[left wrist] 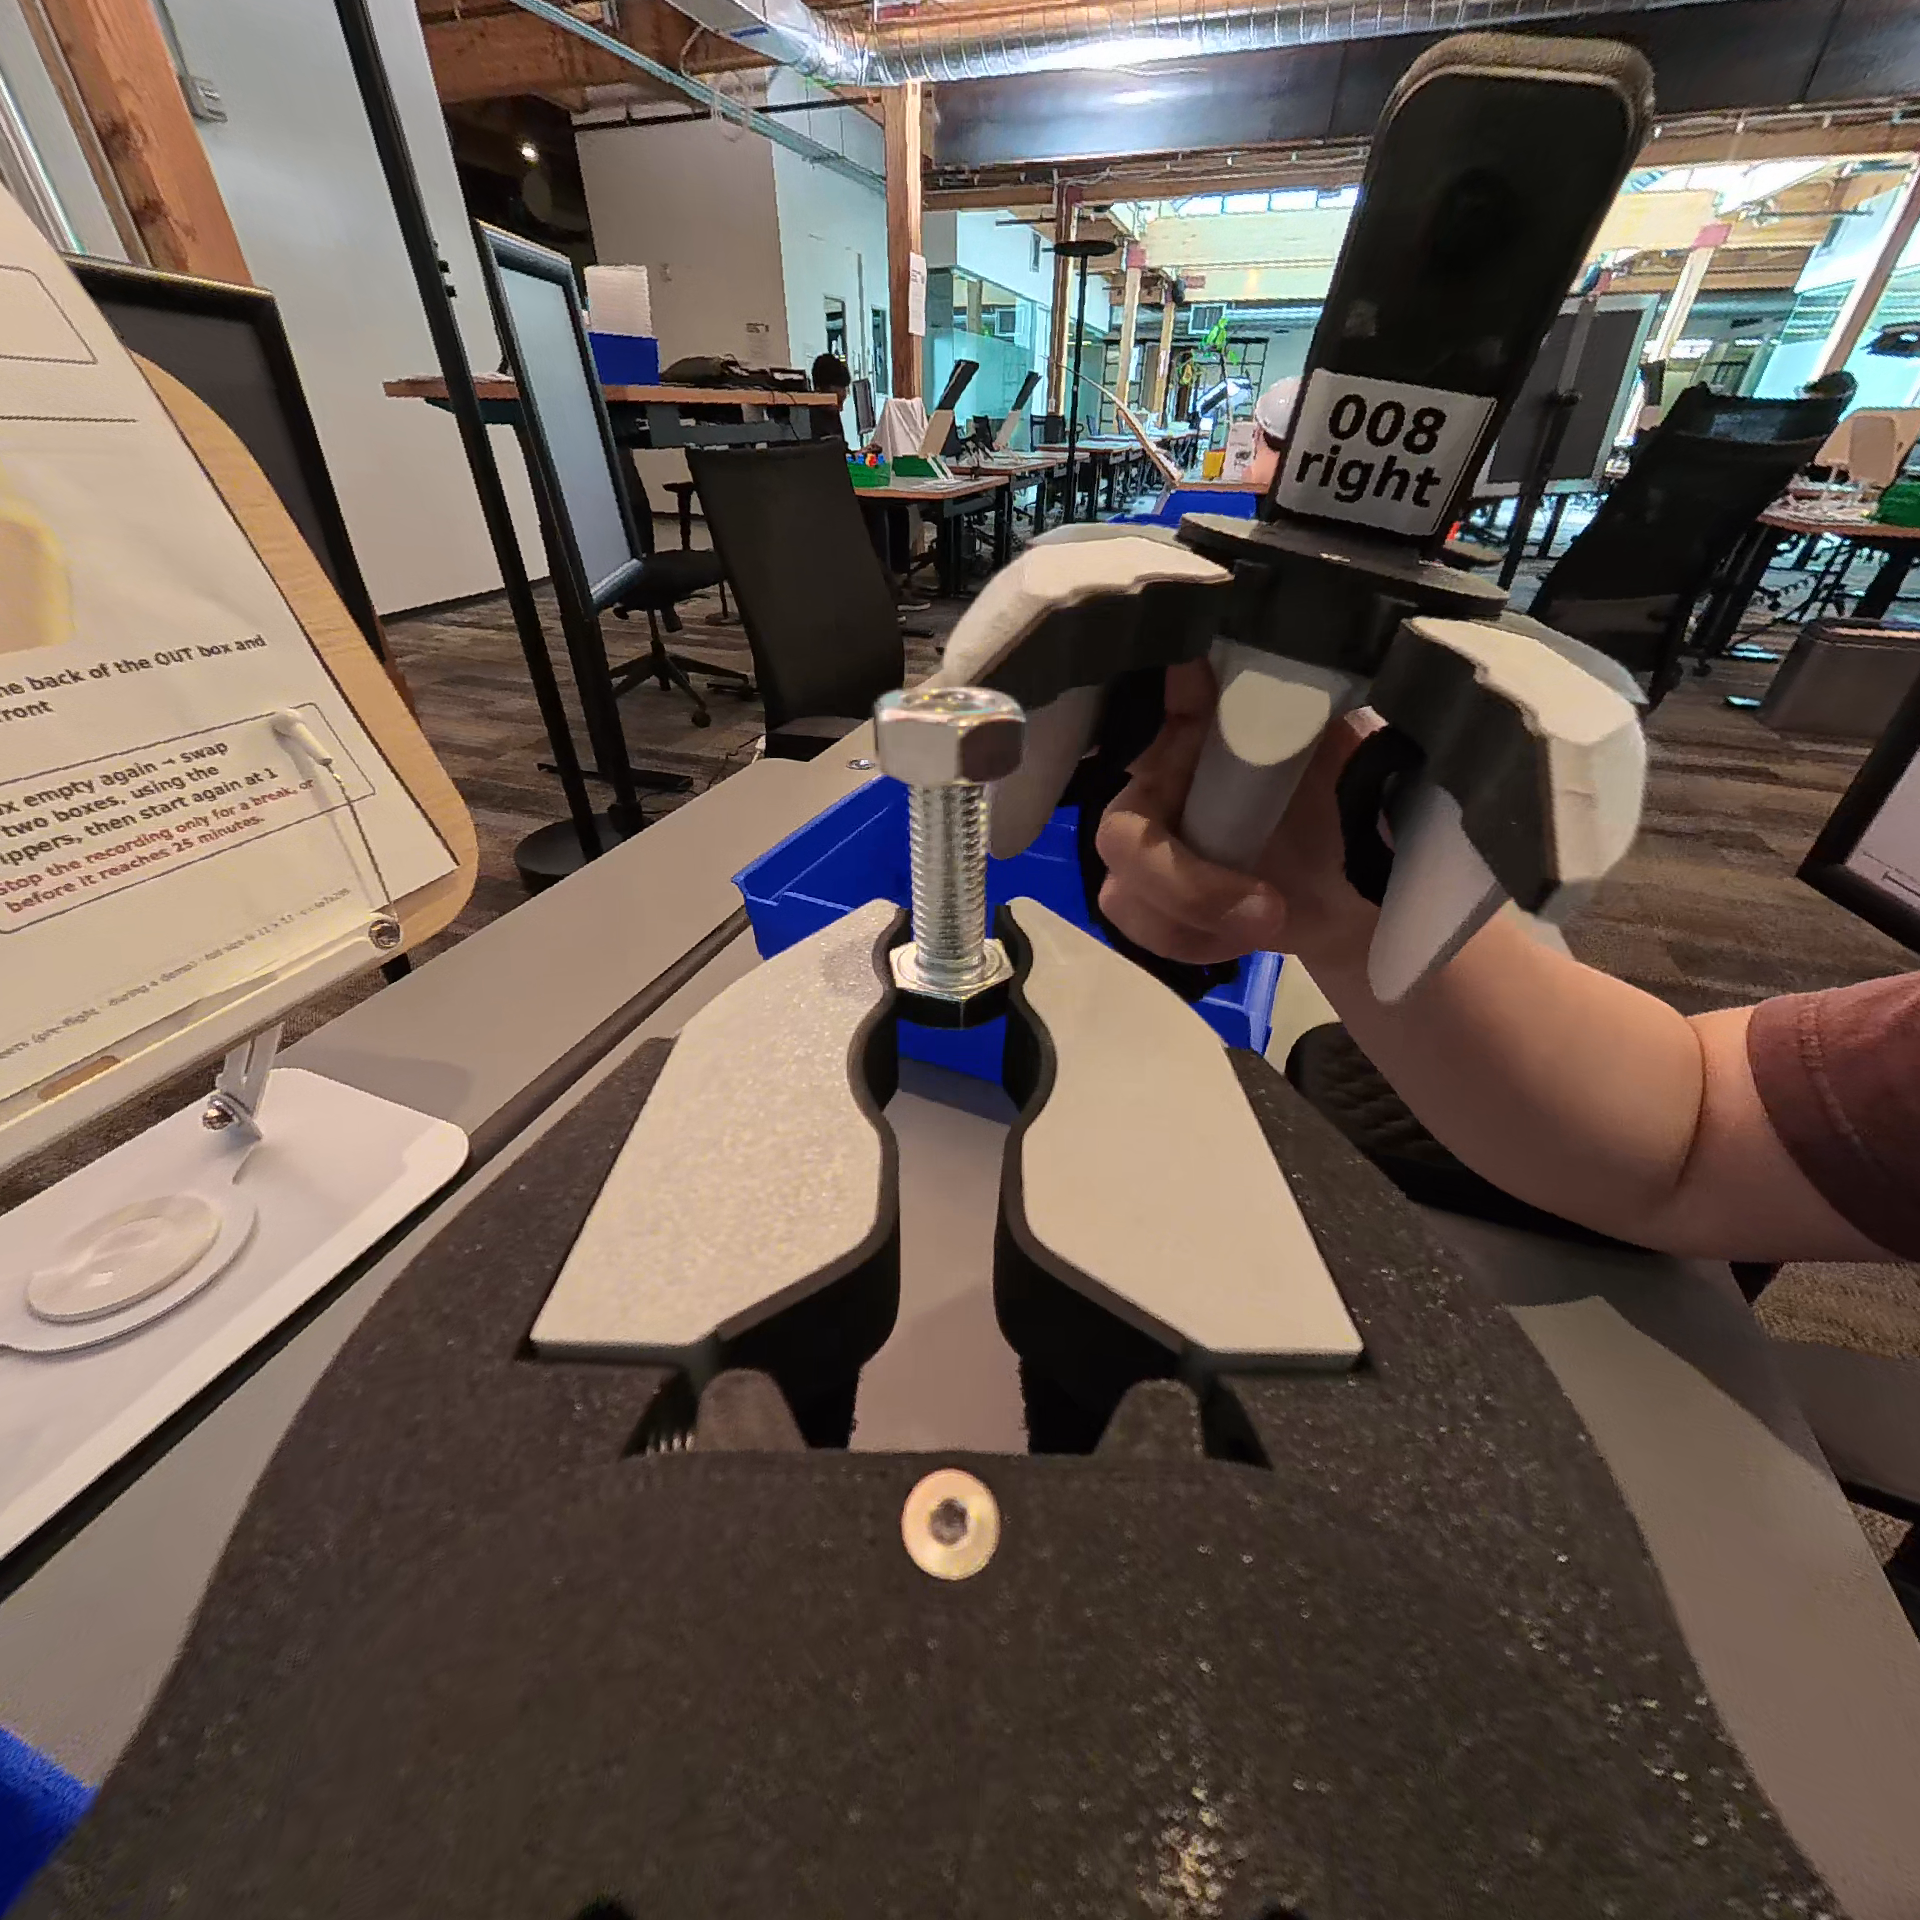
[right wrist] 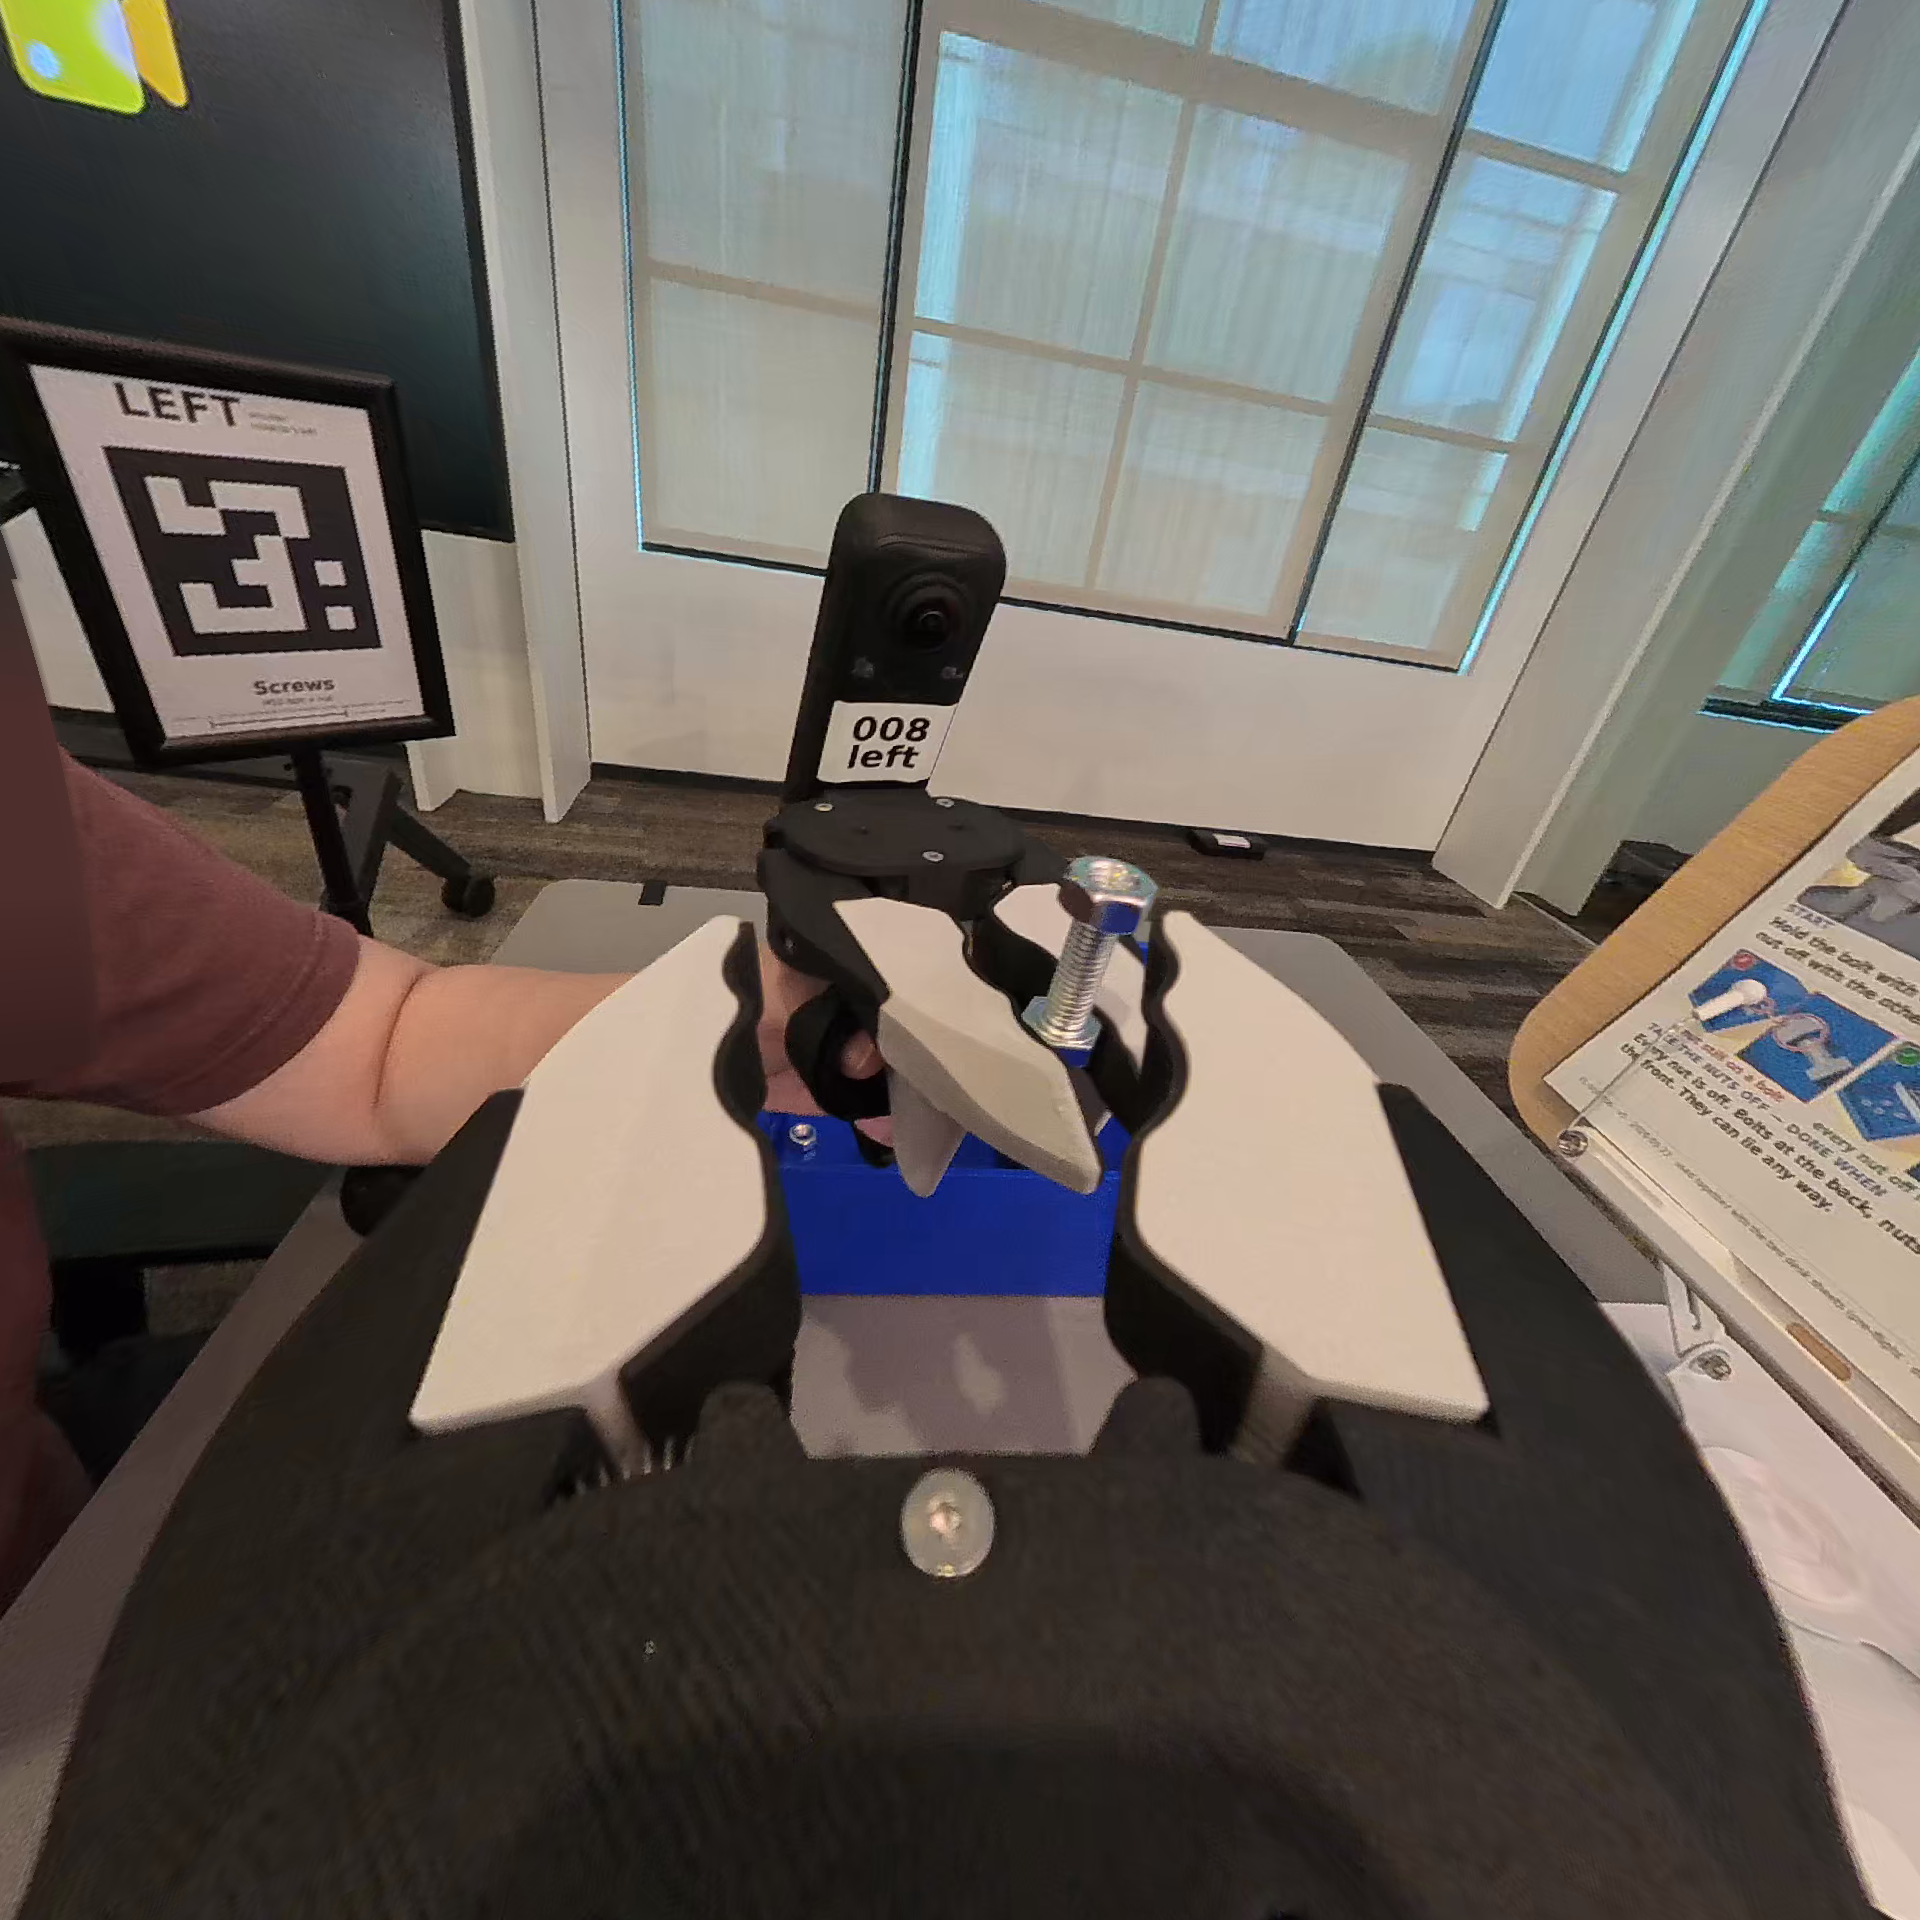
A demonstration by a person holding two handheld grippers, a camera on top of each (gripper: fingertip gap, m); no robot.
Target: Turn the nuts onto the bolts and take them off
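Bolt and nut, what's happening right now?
Left hand-held gripper shut on nut, bolt head up. Right hand-held gripper open, empty. Blue bin below. Nothing blocking.

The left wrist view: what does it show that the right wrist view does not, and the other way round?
Only the left wrist view shows the open office with desks and chairs behind, and the left gripper closed on the nut seen from its own side. Only the right wrist view shows the window, the framed marker sign, and the right gripper open, holding nothing. Both show the bolt, the blue bin and the instruction sheet.
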